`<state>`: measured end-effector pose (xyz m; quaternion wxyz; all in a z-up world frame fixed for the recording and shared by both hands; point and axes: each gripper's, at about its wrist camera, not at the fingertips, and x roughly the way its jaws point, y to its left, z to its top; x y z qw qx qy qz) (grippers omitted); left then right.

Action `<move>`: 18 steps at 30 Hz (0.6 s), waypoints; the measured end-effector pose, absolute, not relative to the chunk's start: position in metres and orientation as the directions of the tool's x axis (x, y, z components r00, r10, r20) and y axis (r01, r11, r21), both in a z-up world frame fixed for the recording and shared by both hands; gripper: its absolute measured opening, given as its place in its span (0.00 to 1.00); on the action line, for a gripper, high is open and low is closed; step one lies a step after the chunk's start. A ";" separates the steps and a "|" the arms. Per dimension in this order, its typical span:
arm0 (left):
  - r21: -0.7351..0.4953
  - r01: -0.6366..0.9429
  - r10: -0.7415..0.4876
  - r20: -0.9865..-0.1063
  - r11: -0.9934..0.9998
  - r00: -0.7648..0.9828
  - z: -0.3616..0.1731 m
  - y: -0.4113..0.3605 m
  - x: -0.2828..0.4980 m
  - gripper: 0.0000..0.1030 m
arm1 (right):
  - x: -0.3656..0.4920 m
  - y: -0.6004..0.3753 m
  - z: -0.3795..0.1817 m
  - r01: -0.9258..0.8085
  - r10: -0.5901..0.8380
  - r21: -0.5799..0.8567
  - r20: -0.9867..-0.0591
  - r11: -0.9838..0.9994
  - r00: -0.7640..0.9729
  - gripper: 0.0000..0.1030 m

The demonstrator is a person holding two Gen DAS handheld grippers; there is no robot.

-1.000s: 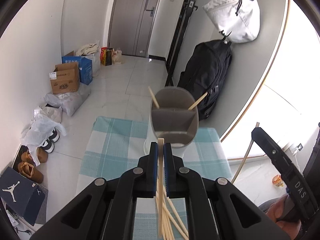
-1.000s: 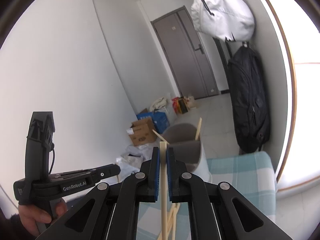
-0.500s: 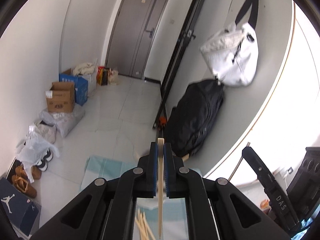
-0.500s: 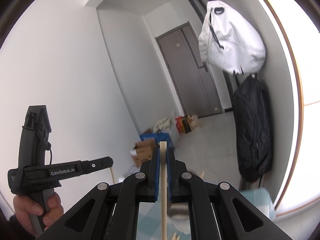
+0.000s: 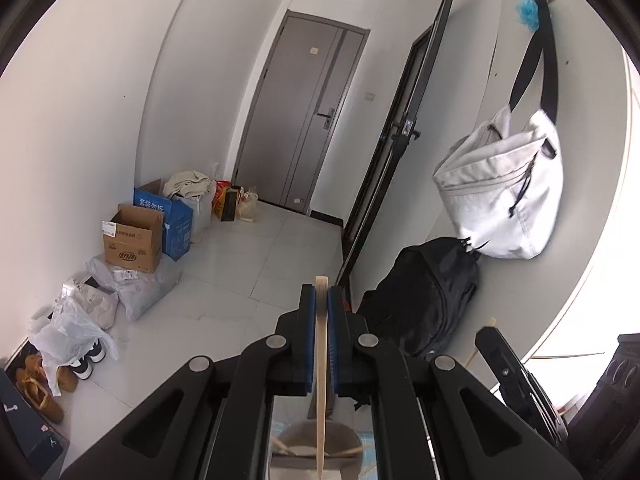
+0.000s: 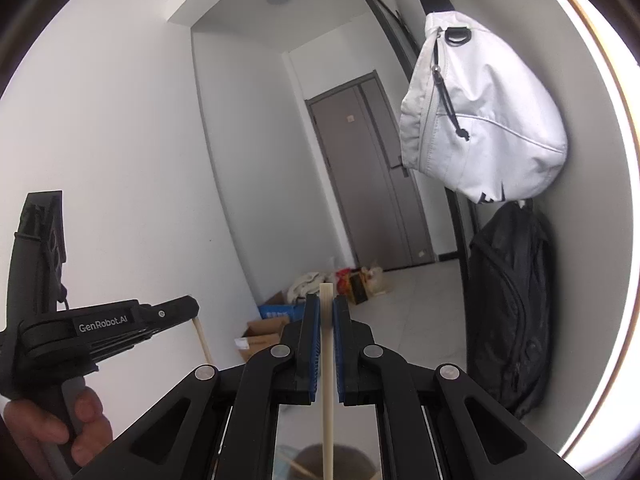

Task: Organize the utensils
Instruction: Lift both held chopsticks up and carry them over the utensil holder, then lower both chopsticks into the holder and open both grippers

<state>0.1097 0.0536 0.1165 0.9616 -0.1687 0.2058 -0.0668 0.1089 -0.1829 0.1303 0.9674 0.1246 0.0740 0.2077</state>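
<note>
- The left gripper [image 5: 321, 300] has its blue-padded jaws closed narrow on a pale wooden chopstick [image 5: 321, 380]; the stick stands upright and its top end comes a little above the finger ends.
- The lower part of this chopstick hangs over the open mouth of a grey round utensil holder [image 5: 294, 442], which is at the bottom edge of the left view; two more sticks lean against its rim (the tip's depth inside I cannot tell).
- The right gripper [image 6: 327, 312] is also clamped on a light cream chopstick [image 6: 327, 400], upright, over the same holder's rim [image 6: 352, 454].
- In the right view, the left tool is well apart on the left side, held by a hand [image 6: 60, 432].
- Ahead there is open tiled floor [image 5: 256, 268] up to a grey door [image 5: 304, 120].
- A black backpack [image 5: 424, 300] and a white hanging bag [image 5: 504, 196] stay along the right wall; cardboard boxes [image 5: 132, 240] are along the left wall.
</note>
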 end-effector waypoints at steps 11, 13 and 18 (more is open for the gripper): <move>-0.408 0.034 -0.204 -0.382 0.912 0.902 0.076 0.054 0.149 0.02 | 0.157 -0.161 0.090 -0.324 0.357 0.237 -0.116 0.916 0.927 0.06; -0.384 0.035 -0.196 -0.388 0.923 0.901 0.070 0.047 0.152 0.02 | 0.160 -0.159 0.083 -0.326 0.362 0.236 -0.129 0.915 0.923 0.06; -0.349 0.072 -0.222 -0.414 0.934 0.883 0.059 0.039 0.155 0.02 | 0.164 -0.162 0.068 -0.331 0.376 0.254 -0.156 0.909 0.913 0.06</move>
